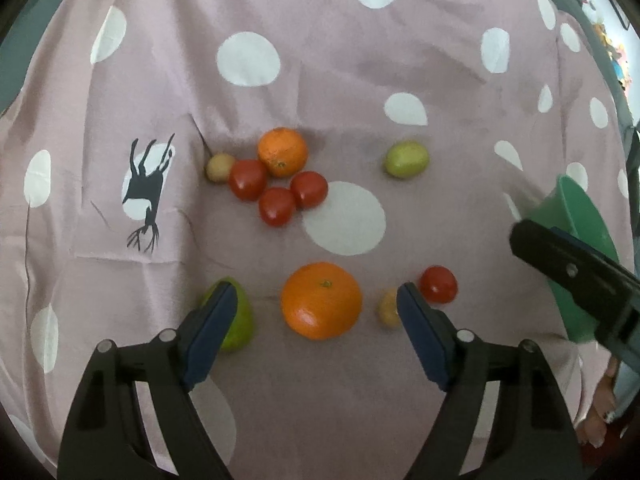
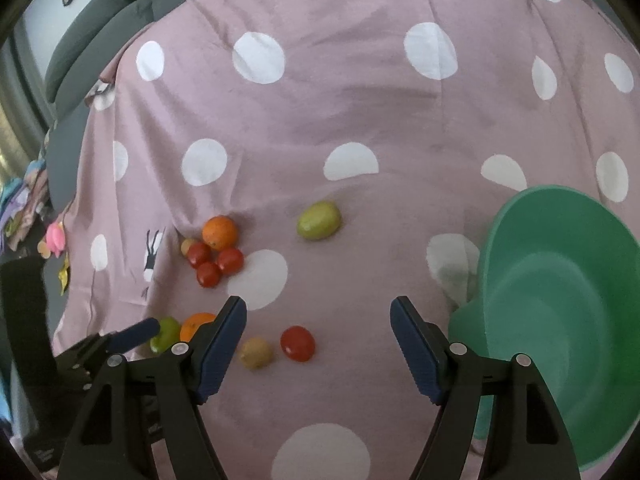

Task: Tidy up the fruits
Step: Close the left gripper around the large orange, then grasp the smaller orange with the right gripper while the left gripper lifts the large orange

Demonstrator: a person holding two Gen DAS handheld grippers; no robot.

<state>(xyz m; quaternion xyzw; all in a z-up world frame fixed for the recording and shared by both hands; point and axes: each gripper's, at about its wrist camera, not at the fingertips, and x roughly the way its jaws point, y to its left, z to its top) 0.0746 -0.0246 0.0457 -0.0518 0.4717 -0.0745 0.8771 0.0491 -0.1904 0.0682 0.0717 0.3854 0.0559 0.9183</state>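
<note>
My left gripper (image 1: pixel 316 292) points down at the cloth, open, with a large orange (image 1: pixel 321 300) lying between its fingers, untouched. A green fruit (image 1: pixel 242 320) sits partly behind the left finger. A small yellowish fruit (image 1: pixel 386 308) sits behind the right one, and a red tomato (image 1: pixel 438 284) lies beside it. Farther off lie a second orange (image 1: pixel 283 152), three tomatoes (image 1: pixel 277 206), another small yellowish fruit (image 1: pixel 219 167) and a green fruit (image 1: pixel 407 159). My right gripper (image 2: pixel 318 308) hangs open and empty, left of the green bowl (image 2: pixel 560 320), above a tomato (image 2: pixel 297 343).
A pink cloth with white dots (image 1: pixel 360 60) covers the whole surface. The bowl rim (image 1: pixel 580 216) shows at the right edge of the left wrist view, behind a finger of the right gripper (image 1: pixel 572 268). Grey sofa cushions (image 2: pixel 100 28) and pink toys (image 2: pixel 56 238) lie off to the left.
</note>
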